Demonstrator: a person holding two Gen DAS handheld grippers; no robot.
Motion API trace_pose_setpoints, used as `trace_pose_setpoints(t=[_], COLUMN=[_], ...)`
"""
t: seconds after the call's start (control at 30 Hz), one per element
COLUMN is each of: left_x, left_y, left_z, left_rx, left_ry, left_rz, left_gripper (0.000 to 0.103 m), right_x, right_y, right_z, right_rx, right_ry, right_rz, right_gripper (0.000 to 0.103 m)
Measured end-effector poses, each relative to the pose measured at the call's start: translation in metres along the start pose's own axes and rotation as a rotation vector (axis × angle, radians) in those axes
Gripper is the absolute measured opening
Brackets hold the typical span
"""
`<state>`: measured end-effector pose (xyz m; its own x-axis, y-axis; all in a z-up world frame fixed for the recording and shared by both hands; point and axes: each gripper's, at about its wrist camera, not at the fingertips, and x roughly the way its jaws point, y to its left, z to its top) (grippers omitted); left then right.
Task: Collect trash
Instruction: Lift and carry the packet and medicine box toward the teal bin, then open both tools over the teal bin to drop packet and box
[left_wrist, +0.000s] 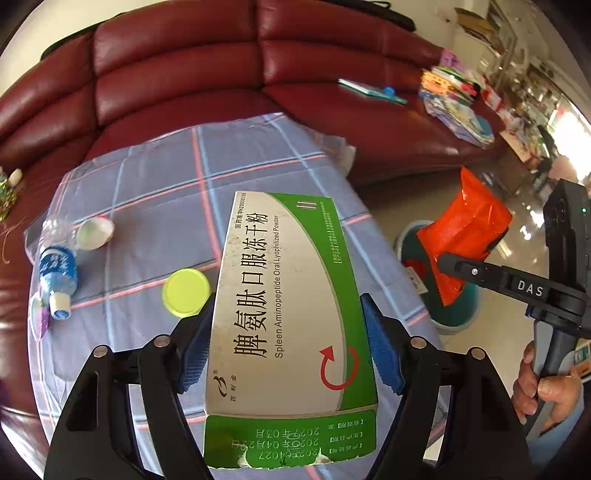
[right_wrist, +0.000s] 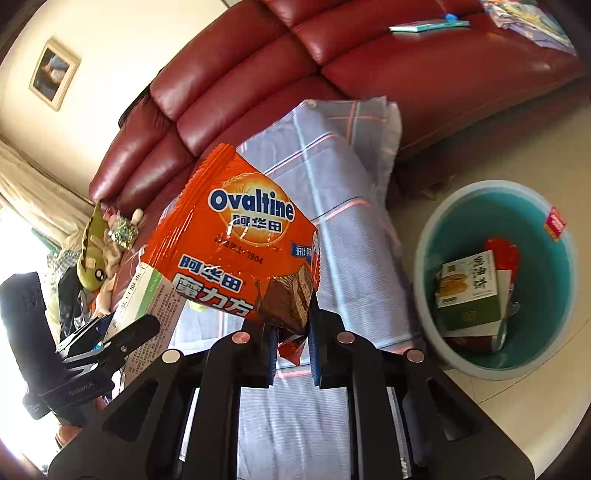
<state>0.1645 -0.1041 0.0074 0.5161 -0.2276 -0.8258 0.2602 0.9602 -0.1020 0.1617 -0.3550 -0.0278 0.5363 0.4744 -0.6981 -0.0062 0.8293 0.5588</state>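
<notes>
a: which step is shown?
b: carrying. the left gripper (left_wrist: 288, 350) clamps a green-and-white medicine box (left_wrist: 284, 295) across its width, above the checked cloth (left_wrist: 155, 192). the right gripper (right_wrist: 291, 350), nearly closed, pinches the orange ovaltine wrapper (right_wrist: 236, 243) by its lower edge.
a: and the next move?
b: probably bringing both over the teal bin (right_wrist: 554, 332) on the floor, which already holds a box, then opening the jaws. a bottle (left_wrist: 59, 273) and a yellow lid (left_wrist: 184, 291) remain on the cloth.
</notes>
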Motion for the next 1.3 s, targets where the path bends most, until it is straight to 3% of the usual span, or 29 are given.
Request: trace_pose_setpoints(t=[0.37,0.67,0.83,0.97,1.3], left_x=[0.073,0.122,0.150,0.168,0.172], left_y=[-0.123,-0.186,-0.202,-0.201,-0.173], left_z=[0.027,0.039,0.046,0.048,0.038], left_rx=[0.189,0.272,0.271,0.263,0.210], left_ry=[0.113,0.184,0.208,0.232,0.254], left_rz=[-0.225,-0.283,-0.288,-0.254,-0.232], left_gripper=[0.075,0.075,0.080,0.092,0.097], right_x=[-0.069,-0.078,-0.076,-0.069,-0.045], right_y=[-0.112,-0.158,-0.171,-0.177,-0.182], right_z=[-0.003,-0.009,-0.006,-0.004,0.000], right_rx=[0.187,0.271,0.289,0.299,0.312], right_ry=[-0.111,-0.102,-0.091,-0.075,-0.036], right_rz=[-0.143,-0.191,-0.214,-0.224,-0.232], right_gripper=[0.013,0.013,0.013,0.013,0.013])
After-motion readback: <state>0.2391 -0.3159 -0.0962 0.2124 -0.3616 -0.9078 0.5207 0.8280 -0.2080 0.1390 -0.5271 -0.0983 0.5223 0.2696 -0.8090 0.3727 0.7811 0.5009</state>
